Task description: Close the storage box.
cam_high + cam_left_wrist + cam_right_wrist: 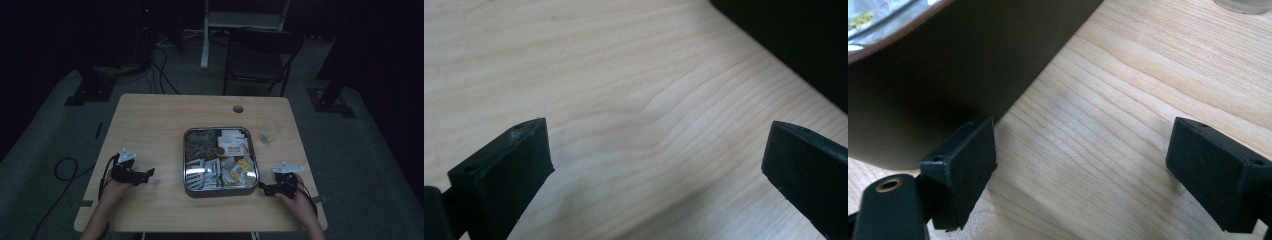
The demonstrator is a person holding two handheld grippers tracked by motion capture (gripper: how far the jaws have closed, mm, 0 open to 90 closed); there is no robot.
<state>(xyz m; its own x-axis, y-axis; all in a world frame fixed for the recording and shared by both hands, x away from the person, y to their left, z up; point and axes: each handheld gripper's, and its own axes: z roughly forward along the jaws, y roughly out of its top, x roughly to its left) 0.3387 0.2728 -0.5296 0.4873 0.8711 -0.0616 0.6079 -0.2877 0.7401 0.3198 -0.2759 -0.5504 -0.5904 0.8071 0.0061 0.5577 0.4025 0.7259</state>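
A square metal tin [186,165] sits in the middle of the wooden table [150,120], packed with sachets and small packets. My left gripper [148,173] rests on the table left of the tin, jaws wide apart over bare wood [649,125], holding nothing. My right gripper [264,188] lies at the tin's front right corner, open and empty. In the right gripper view the tin's dark wall [948,75] stands just beside one fingertip [965,160]. A clear plastic cup [269,130] stands right of the tin, its base [1243,5] at the top edge of that view.
A round cable hole [238,108] is in the table near the far edge. A folding chair [260,55] stands beyond the table. Cables [65,167] trail on the floor to the left. The room is dim.
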